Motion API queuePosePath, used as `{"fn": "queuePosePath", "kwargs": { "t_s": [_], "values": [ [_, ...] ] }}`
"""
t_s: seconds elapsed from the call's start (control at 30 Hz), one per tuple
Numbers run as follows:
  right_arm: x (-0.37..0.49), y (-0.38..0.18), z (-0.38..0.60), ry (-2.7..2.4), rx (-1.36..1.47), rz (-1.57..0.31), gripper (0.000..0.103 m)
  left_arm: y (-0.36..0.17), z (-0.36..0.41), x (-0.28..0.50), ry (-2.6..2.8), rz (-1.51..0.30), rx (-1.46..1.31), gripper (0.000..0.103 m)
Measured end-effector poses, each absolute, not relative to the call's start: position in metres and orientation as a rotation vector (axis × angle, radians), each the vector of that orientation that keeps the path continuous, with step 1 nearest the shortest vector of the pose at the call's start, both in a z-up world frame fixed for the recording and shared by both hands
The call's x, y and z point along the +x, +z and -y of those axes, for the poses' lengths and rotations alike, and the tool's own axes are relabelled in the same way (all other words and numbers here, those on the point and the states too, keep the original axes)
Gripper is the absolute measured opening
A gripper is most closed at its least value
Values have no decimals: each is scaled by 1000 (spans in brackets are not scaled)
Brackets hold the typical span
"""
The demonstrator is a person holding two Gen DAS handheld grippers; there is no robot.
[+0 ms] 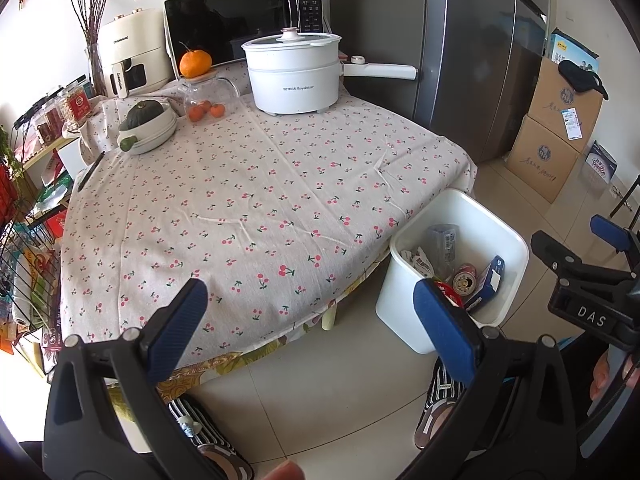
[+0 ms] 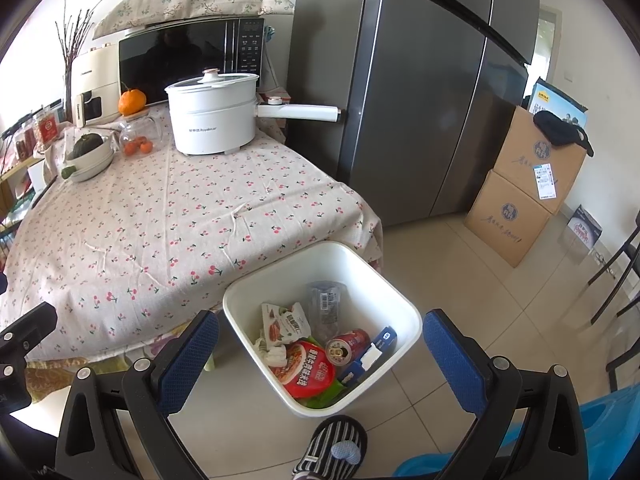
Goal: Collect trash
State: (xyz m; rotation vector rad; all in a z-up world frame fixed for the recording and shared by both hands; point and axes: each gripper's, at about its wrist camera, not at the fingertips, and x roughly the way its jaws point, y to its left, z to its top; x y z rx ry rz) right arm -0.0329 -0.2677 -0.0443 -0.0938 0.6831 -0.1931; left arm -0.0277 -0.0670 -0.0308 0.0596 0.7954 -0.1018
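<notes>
Bin [image 1: 404, 304] contents partly behind hand-held gripper [image 1: 312, 316]

The bin [image 2: 400, 300] stands on the floor [image 2: 460, 264] just beside the tabletop's [image 2: 180, 216] near right corner. In it lie a can [image 2: 347, 347], a lid [image 2: 306, 368], a pouch [image 2: 285, 324] and a box [image 2: 374, 354]. On the tabletop's far side, a pot [image 2: 214, 118] stands right of a jar [image 2: 138, 136] and bowl [image 2: 90, 162]. A fridge [image 2: 420, 100] stands right of the tabletop, cartons [image 2: 520, 200] further right.
</notes>
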Motion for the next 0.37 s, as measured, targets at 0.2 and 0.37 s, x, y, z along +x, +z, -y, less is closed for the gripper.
{"fn": "queuePosePath", "kwargs": {
  "t_s": [0.2,0.37],
  "values": [
    [-34,-44,267,-195,-94,-682,103,-31,67,-28,-100,-805,58,102],
    [-33,-46,266,-182,-91,-682,103,-28,54,-21,-90,-834,19,102]
  ]
}}
